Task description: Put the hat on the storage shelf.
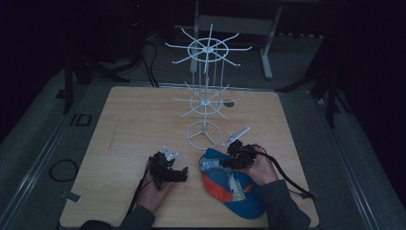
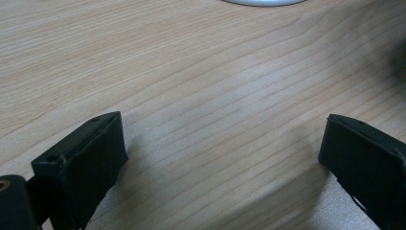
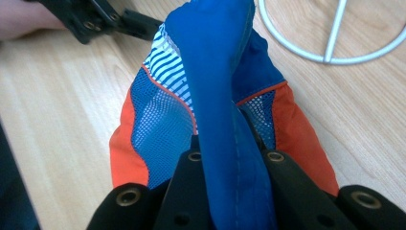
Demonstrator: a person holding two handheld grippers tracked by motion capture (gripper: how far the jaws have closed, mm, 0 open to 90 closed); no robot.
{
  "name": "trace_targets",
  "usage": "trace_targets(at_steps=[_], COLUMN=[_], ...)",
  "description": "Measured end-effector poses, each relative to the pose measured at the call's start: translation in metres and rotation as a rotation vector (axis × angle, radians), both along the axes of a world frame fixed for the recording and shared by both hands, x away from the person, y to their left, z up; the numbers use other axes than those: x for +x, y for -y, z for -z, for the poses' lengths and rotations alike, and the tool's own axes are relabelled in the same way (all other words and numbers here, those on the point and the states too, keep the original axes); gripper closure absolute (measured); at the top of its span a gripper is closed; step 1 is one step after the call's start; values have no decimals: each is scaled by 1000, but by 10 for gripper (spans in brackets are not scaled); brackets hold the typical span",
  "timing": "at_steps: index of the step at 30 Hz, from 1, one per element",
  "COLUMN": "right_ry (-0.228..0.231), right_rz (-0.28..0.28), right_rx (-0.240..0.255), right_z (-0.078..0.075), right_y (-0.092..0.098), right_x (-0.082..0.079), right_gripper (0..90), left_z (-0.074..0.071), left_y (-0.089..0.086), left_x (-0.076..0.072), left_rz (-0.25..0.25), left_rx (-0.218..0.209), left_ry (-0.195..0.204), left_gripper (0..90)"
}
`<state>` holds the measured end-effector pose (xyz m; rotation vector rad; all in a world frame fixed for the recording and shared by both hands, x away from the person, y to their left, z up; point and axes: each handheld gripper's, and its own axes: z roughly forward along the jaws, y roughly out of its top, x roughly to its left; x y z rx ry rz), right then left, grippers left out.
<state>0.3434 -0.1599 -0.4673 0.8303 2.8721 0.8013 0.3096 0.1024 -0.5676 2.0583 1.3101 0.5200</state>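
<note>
Near the front edge of the light wooden table [image 1: 129,124], the blue-and-orange fabric cap with mesh panels [image 1: 233,188] lies by the white wire rack's ring base [image 1: 203,134]. Clamped on its blue brim is the right gripper [image 3: 234,165] — jaws pressed tight. Just left, the left gripper [image 2: 218,158] rests with jaws wide apart — bare wood between them.

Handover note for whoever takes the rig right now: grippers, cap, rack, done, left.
Right gripper: shut on a fold of the blue and orange cap, which lies on the table at the near right.
Left gripper: open, holding nothing, low over bare wood beside the cap.
White wire rack: stands mid-table behind the cap, arms bare.
Done: cap gripped.
Left, probably: lift it and hang it on a rack arm.
</note>
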Motion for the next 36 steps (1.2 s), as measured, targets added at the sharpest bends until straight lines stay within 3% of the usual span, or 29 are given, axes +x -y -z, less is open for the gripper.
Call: trace_targets(at_steps=[9, 21, 26, 36], right_ry=[20, 77, 105, 151], right_rz=[-6, -1, -1, 8], right_rx=[77, 97, 142, 176], right_z=[-16, -36, -47, -63], right_y=[10, 20, 25, 31], right_x=[-7, -17, -26, -33], right_gripper=[881, 881, 883, 886], left_z=[0, 0, 0, 0], left_y=[0, 0, 0, 0], left_x=[0, 0, 0, 0], left_rz=[2, 0, 0, -1], left_rx=[1, -2, -2, -4], left_ry=[-3, -3, -3, -1], left_gripper=[26, 26, 26, 26])
